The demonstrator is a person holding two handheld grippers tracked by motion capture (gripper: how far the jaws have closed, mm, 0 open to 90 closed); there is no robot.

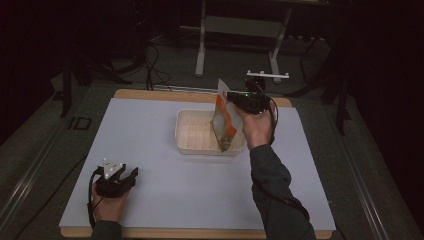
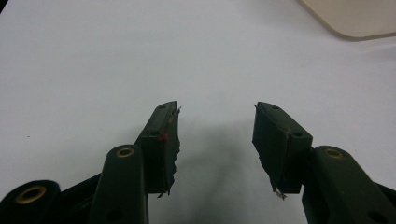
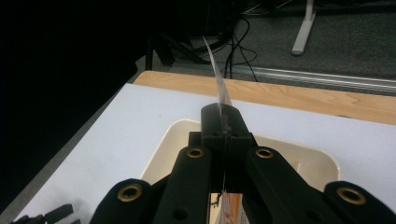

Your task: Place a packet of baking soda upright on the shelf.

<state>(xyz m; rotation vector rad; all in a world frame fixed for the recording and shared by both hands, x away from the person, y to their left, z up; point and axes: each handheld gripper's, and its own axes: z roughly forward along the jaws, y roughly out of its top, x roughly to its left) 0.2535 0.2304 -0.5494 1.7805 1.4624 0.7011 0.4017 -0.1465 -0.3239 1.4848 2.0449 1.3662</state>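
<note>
The right gripper, fingers clamped on the pouch top, is holding it over the tray; lower straight in. The left gripper is resting on the tabletop, fingers apart.

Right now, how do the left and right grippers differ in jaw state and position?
The left gripper has its jaws wide apart with nothing between them; the right gripper is shut on the top edge of an orange and white bag. The left gripper sits low at the near left of the white mat; the right gripper is raised, with the bag hanging into the cream tray. Both have black jaws and are hand-held.
</note>
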